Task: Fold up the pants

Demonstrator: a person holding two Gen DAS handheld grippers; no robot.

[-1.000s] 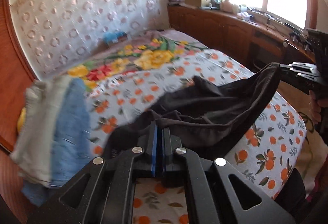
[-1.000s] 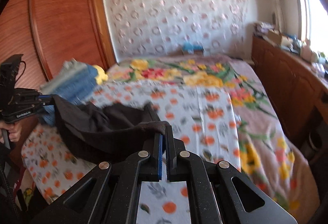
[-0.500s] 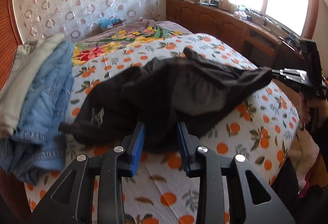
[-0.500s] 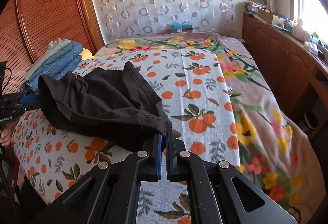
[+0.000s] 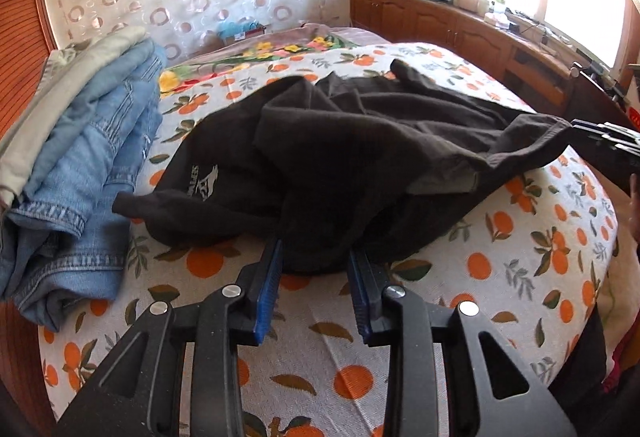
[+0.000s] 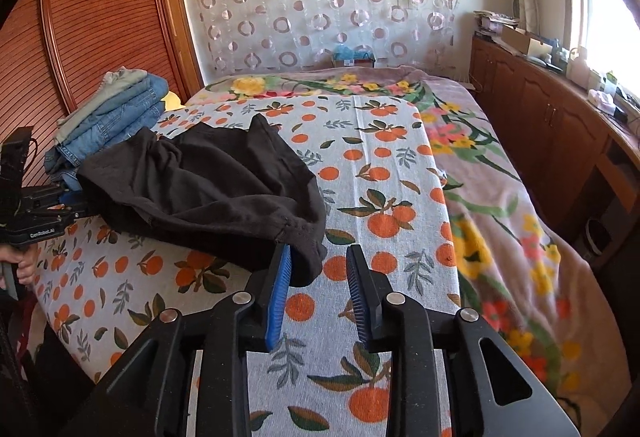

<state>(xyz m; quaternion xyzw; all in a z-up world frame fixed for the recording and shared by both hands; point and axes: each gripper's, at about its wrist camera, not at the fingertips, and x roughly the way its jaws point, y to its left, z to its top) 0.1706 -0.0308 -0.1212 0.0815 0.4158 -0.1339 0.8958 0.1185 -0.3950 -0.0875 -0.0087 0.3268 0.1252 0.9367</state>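
Black pants lie crumpled mid-frame on the bed, no fold made. Left gripper and right gripper have just parted their fingers, gripping nothing.

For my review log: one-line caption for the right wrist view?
Right gripper, jaws just opened, releases black pants onto the orange-print sheet.

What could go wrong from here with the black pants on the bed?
1. The black pants lie bunched and creased, so a fold made now would likely trap wrinkles.
2. The left claw has opened and the right claw has just been opening; cloth lying between the pads may drag.
3. The jeans stack lies close; spreading could disturb it.
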